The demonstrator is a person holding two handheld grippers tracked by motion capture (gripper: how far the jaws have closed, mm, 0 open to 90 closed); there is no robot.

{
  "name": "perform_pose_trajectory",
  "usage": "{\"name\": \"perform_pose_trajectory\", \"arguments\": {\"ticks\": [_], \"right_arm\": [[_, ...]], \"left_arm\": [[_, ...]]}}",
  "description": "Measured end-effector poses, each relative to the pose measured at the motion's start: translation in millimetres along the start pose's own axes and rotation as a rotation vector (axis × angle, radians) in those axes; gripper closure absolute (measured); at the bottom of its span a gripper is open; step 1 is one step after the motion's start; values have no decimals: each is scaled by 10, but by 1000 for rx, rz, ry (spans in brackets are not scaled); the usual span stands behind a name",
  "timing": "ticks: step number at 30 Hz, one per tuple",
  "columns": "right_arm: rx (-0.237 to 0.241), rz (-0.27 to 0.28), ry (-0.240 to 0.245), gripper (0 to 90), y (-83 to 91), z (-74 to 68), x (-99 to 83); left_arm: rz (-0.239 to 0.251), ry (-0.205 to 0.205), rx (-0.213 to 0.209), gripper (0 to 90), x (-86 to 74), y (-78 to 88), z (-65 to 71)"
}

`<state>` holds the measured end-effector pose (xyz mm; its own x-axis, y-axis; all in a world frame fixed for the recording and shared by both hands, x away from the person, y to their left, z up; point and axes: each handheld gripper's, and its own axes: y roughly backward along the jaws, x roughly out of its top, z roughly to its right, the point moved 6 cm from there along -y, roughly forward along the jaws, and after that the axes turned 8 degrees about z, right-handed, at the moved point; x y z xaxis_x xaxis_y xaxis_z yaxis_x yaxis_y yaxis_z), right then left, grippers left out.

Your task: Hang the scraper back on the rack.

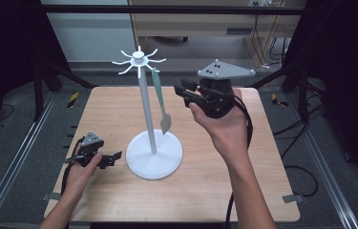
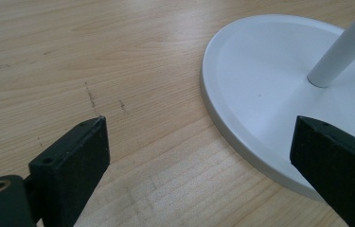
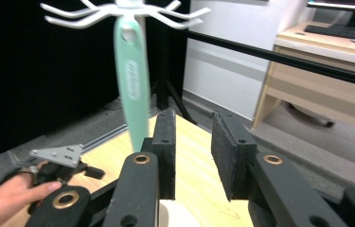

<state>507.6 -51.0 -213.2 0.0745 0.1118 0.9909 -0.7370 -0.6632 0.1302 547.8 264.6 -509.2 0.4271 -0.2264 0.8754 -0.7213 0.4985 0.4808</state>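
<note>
Mint-green and hanging from one hook of a white utensil stand [image 1: 152, 143], a spatula [image 1: 161, 102] is dangling with its pale blade pointing down beside the pole, above the stand's round base. The stand is sitting near the middle of a light wooden table [image 1: 119, 200]. The right gripper [image 1: 186, 93], held raised in the person's right hand [image 1: 224, 126], is hovering just to the right of the spatula, apart from it; in the right gripper view the jaws are standing parted with a narrow gap and nothing between them, the spatula's handle [image 3: 132, 80] hanging just left of them. The left gripper [image 1: 112, 159] is resting low in the left hand [image 1: 78, 174] just left of the base, its jaws spread wide and empty, the base's rim [image 2: 222, 123] lying between them in the left gripper view. Bare wood is lying open in front of the stand and along the table's near and right edges. Metal rails are running along both sides of the table, black curtains are flanking it, and a wooden desk [image 1: 205, 21] is standing behind.
</note>
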Motion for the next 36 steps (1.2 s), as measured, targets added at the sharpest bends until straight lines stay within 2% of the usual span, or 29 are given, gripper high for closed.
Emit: {"name": "perform_pose_trajectory", "arguments": {"ticks": [12,20,23,28,36], "right_arm": [[-95,-52,2,703,141,236,-177],[-168,-90,4,643,214,380,-279],[-200,-111,8,589,233,436,-330],[-248,-147,17,446,239,543,-445],[-319,-151,8,284,284,687,-569]], "left_arm": [[-1,-3,1,54,-3,-4,2],[-3,-4,1,54,-6,-8,4],[-3,-5,2,54,-6,-10,3],[-8,-9,1,54,-9,-19,12],[-4,-4,5,54,-7,-10,-2]]}}
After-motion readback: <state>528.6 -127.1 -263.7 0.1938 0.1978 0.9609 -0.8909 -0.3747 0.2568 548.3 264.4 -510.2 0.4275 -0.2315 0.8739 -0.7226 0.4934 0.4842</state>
